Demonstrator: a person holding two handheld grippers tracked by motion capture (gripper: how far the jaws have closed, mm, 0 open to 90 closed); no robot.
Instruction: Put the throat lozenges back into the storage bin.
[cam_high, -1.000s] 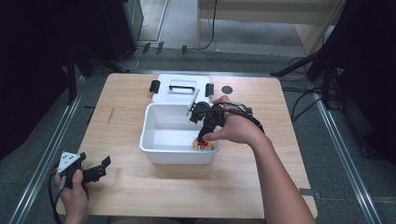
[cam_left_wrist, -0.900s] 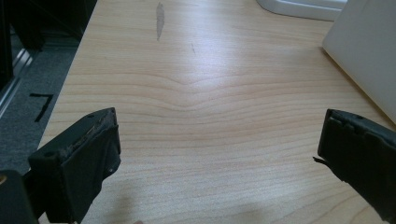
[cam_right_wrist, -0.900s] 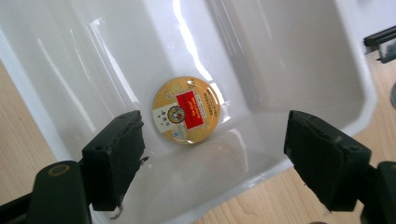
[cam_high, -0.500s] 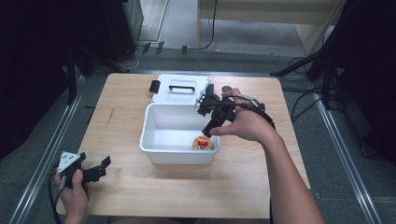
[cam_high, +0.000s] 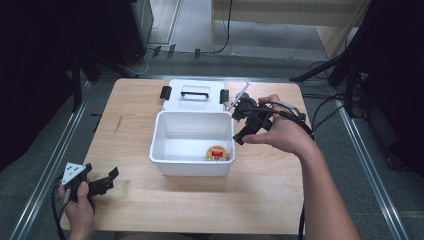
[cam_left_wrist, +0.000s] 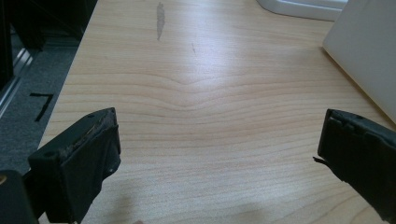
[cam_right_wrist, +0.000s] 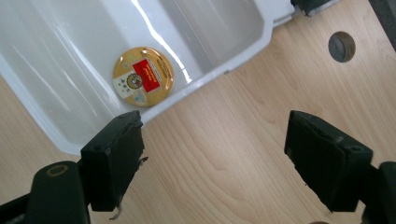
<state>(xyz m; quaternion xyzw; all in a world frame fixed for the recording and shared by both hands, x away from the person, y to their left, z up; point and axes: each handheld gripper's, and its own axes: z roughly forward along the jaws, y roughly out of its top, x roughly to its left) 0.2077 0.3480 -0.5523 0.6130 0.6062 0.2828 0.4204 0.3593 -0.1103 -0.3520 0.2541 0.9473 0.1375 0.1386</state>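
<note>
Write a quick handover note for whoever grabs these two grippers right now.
Right gripper: open, empty, over the table by the bin's right wall.
Left gripper: open, empty, near the table's front left corner.
Round tin: lies flat inside the white bin, front right.
Lid: off, lying behind the bin.
Done: tin is in the bin.
Left: probably putting the lid on.

Your wooden table (cam_high: 150, 210) carries a white bin (cam_high: 192, 167). Its lid (cam_high: 195, 93) lies flat beyond it, left of your right gripper (cam_high: 239, 127).
</note>
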